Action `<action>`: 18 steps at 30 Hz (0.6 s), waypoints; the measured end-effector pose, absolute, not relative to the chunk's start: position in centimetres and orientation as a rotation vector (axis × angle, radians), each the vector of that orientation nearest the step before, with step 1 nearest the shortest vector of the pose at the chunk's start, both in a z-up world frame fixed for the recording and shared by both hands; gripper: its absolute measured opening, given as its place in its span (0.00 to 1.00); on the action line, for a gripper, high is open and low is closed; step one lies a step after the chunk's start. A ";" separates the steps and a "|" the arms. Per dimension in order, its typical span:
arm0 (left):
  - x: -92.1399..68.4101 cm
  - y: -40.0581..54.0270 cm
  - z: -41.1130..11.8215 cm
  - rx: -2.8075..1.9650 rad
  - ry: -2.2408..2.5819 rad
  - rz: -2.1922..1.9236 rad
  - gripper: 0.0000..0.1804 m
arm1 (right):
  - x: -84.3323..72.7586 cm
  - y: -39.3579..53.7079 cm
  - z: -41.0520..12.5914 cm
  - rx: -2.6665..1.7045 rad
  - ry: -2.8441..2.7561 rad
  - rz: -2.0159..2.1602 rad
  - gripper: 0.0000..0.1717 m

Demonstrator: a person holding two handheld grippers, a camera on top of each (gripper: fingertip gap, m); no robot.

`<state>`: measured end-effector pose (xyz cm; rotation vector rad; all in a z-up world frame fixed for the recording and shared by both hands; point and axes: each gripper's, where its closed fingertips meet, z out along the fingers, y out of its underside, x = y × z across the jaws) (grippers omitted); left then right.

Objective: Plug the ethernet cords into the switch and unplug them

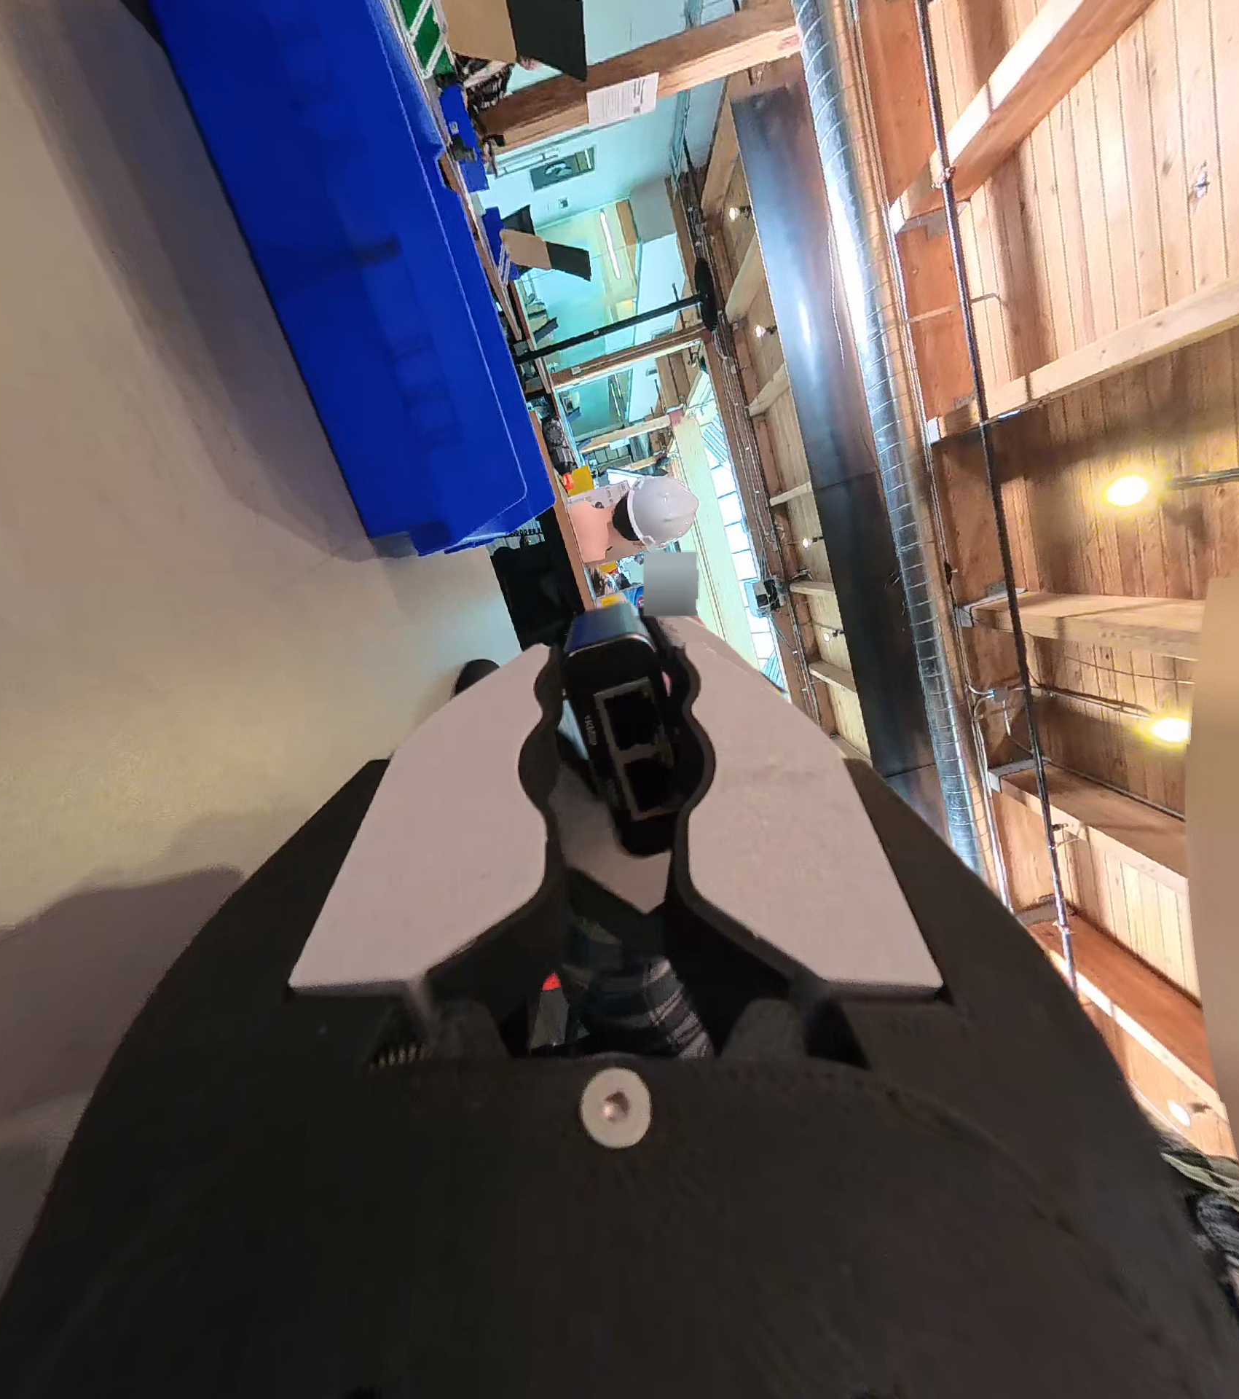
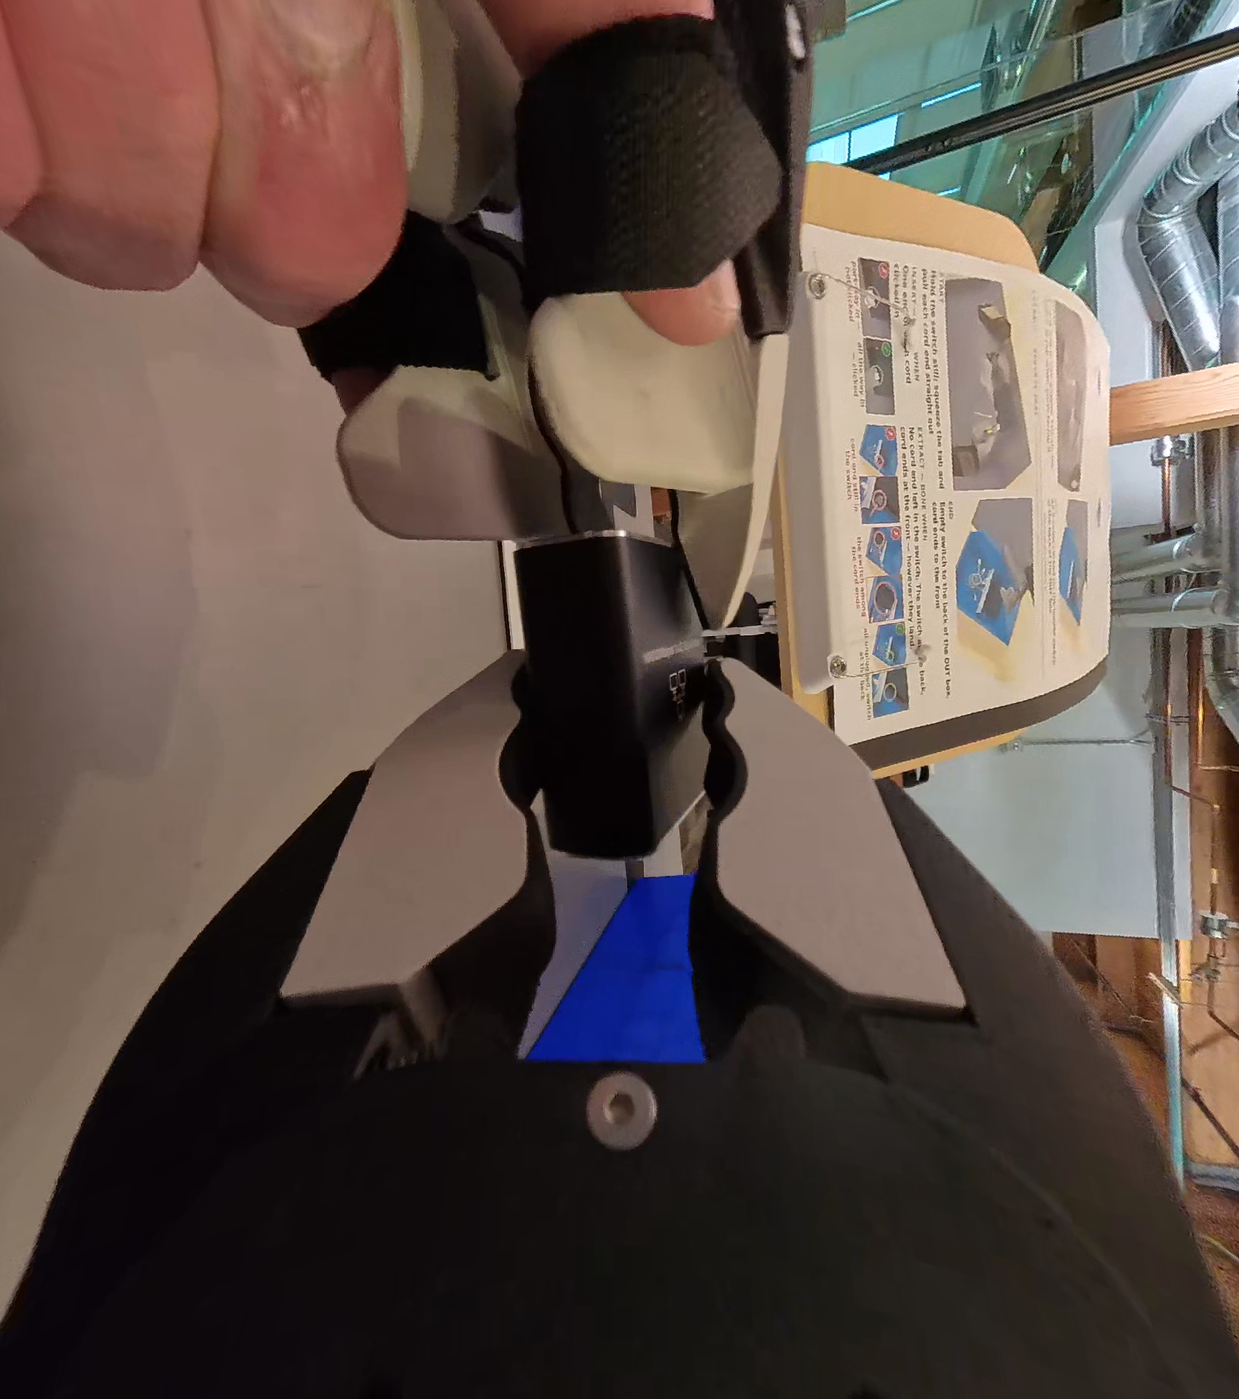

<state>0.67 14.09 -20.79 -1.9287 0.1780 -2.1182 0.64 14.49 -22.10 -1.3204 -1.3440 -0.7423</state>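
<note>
1. Both grippers are clamping the same black switch (image 1: 620, 746), held up in the air between them, off the pale table (image 1: 109, 606) and clear of the blue bin (image 1: 374, 303)
2. Left gripper (image 1: 616, 727) is holding it narrow across the thin faces, pads pressing both sides, two empty ports facing its camera
3. Right gripper (image 2: 620, 746) is gripping the opposite end across a wider span, pads looking seated on both sides
4. Handling guess: small rigid box, hard smooth shell, probably light; slick faces are likely sliding in the pads under plug push force
5. Best hold: flat side faces, mid-body, well back from the port face so the openings are staying clear
6. No ethernet cords are showing in either view; ports are looking empty
</note>
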 end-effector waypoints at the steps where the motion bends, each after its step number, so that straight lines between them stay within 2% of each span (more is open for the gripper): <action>1: 0.7 13.9 -20.6 -1.913 0.194 -2.128 0.17 | 0.8 14.4 -21.6 -1.315 -1.337 -0.731 0.17; 6: 0.2 13.7 -18.3 -1.798 0.410 -2.028 0.27 | 2.0 14.5 -20.2 -1.452 -1.323 -0.434 0.16; 10: -0.5 13.4 -16.3 -1.606 0.827 -1.624 0.27 | 2.4 13.8 -20.3 -1.570 -1.373 -0.106 0.16; 12: 0.0 13.2 -17.1 -1.538 1.087 -1.292 0.34 | 2.5 13.3 -20.3 -1.589 -1.406 0.022 0.16; 14: 0.6 12.3 -17.5 -1.421 1.301 -1.107 0.33 | 2.5 12.8 -20.0 -1.608 -1.422 0.121 0.16; 18: 1.8 10.9 -18.5 -1.279 1.517 -0.932 0.26 | 2.1 12.1 -19.2 -1.598 -1.442 0.224 0.16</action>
